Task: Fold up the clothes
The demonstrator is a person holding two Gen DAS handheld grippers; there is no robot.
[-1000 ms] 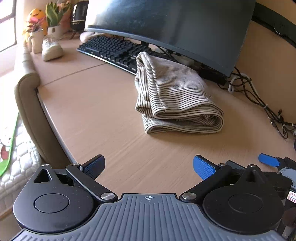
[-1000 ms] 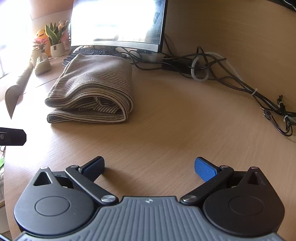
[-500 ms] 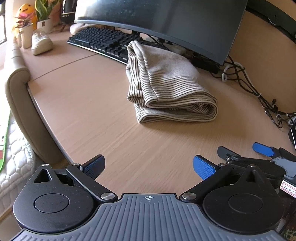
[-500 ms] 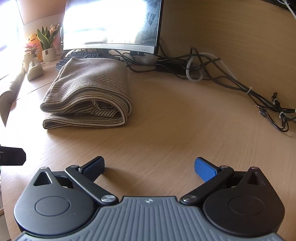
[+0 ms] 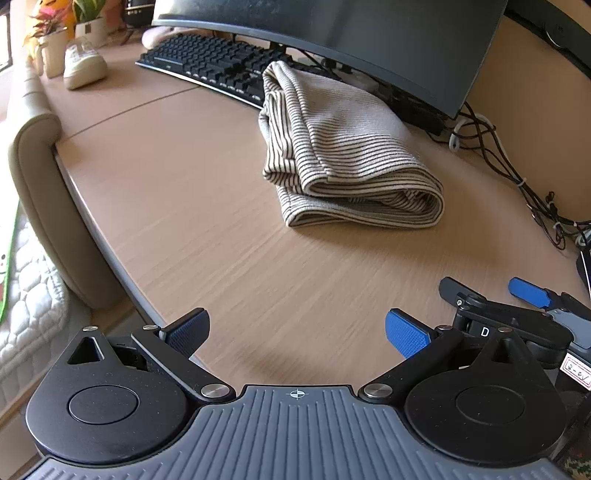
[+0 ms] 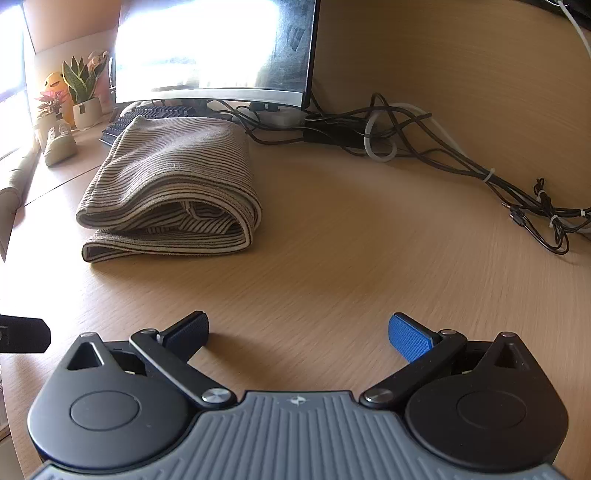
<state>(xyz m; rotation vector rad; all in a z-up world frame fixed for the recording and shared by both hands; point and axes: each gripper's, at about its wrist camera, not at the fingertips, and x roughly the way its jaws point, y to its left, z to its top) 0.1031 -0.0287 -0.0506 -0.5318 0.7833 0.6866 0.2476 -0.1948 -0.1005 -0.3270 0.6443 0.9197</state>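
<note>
A beige garment with thin dark stripes (image 5: 343,155) lies folded into a thick bundle on the wooden desk (image 5: 192,192), its far end against the keyboard. From the right wrist the same folded garment (image 6: 170,184) sits ahead and to the left. My left gripper (image 5: 297,328) is open over bare desk, well short of the cloth, with nothing between its blue pads. My right gripper (image 6: 298,334) is open too and empty, also over bare wood. In the left wrist view the right gripper (image 5: 491,295) shows at the lower right edge.
A black keyboard (image 5: 218,70) and a curved monitor (image 5: 351,33) stand behind the garment. A tangle of cables (image 6: 443,155) runs along the back wall at right. Potted plants (image 6: 81,99) and a small shoe figure (image 5: 83,64) stand at the far left. The desk edge (image 5: 92,229) curves past a padded chair arm (image 5: 33,177).
Both grippers have drawn back from the garment and stayed open. In the left wrist view the right gripper has come further into sight at the lower right.
</note>
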